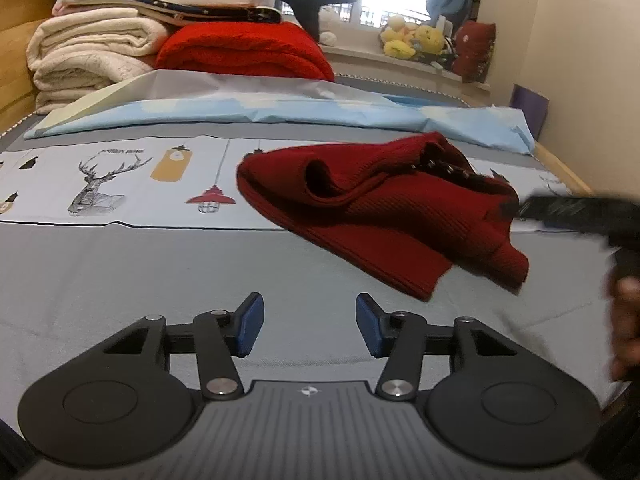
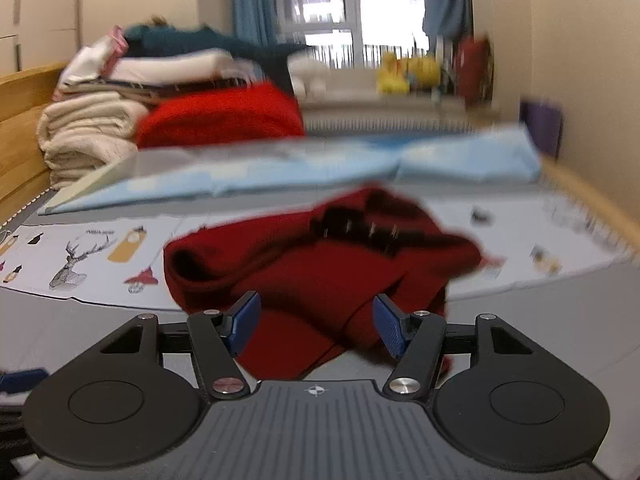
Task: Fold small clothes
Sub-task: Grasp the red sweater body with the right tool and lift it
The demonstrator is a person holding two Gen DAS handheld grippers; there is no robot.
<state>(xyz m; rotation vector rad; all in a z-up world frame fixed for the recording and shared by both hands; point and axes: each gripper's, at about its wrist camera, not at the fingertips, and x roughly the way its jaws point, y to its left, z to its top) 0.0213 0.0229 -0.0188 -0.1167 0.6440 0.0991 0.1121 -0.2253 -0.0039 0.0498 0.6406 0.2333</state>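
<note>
A small dark red knitted garment point(image 1: 384, 216) lies crumpled on the bed, with dark trim and metal snaps near its collar. My left gripper point(image 1: 310, 324) hovers over the grey sheet in front of it, open, nothing between its blue pads. In the left wrist view the other gripper shows as a blurred black shape at the garment's right edge, with a hand point(image 1: 624, 320) below it. In the blurred right wrist view the garment point(image 2: 320, 264) fills the middle. My right gripper point(image 2: 316, 326) is open over its near hem, with red cloth showing in the gap and the pads not pressing on it.
The bed carries a grey sheet point(image 1: 120, 272) and a printed cloth with a deer and lamps point(image 1: 100, 184). A light blue folded sheet point(image 1: 280, 108) lies behind. Stacked cream blankets point(image 1: 88, 52) and a bright red blanket point(image 1: 244, 52) stand at the back left. Plush toys point(image 1: 412, 38) line the windowsill.
</note>
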